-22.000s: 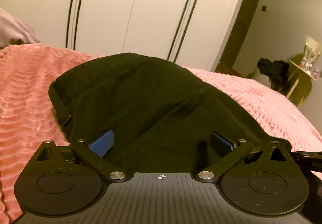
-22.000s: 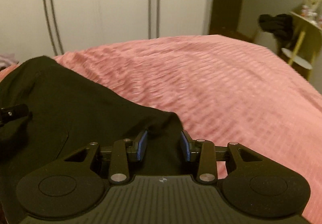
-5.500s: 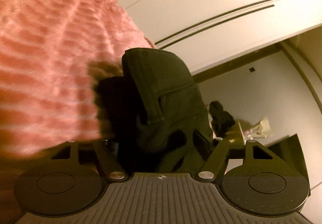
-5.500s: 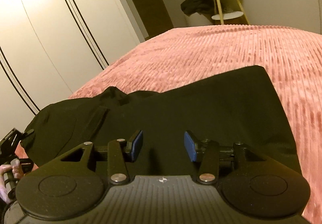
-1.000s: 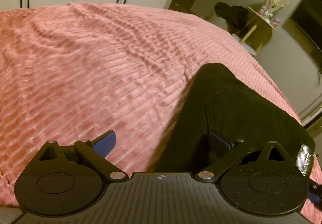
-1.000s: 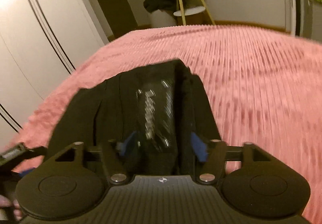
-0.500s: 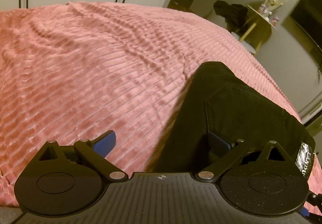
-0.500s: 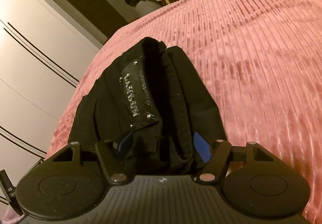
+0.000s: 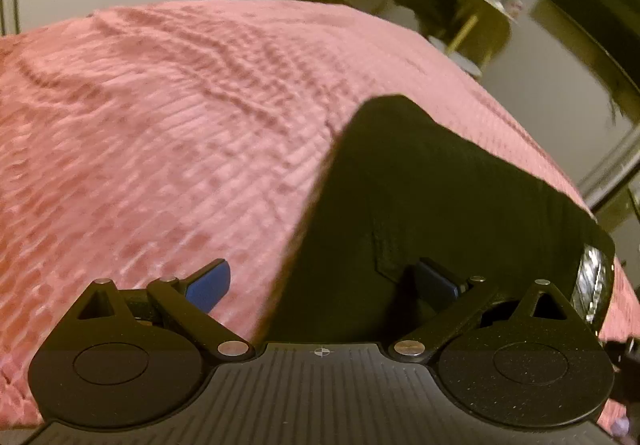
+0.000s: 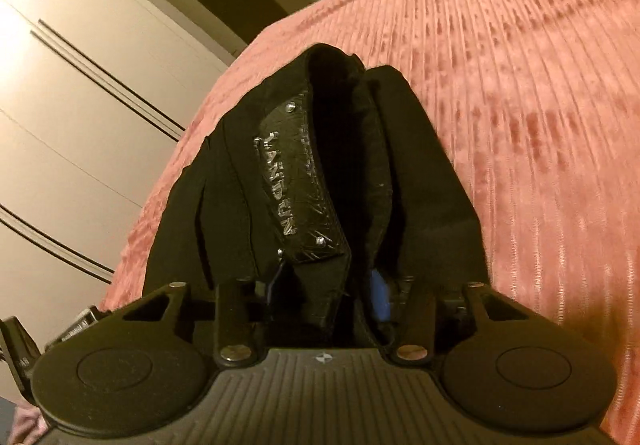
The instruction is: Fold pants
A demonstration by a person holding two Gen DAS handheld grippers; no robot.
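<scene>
Black denim, folded down into a chunky bundle, sits on the pink ribbed bedspread and I'm pretty sure I'm on the last fold or just tidying it up. The pants are bunched right in front of my right gripper, waistband end up, with the shiny embossed brand patch facing the camera. The jaws on that side have just been closing around the thick stack of layers, and the fabric is clearly between them. The right-side blue pad looks buried against cloth, the other pad is mostly hidden behind the patch flap, so I read it as clamped on the bundle but not squeezed hard yet.

My left gripper is spread wide with nothing held. One pad hovers over bare bedspread, the other over the flat black edge of the pants, straddling that edge without pinching it.

Next move, I reckon: firm up the right-hand grip so no inner layer slips out, then bring the left one in on the near edge to steady or flatten things. Thick denim springs back, so I'd go slow.
</scene>
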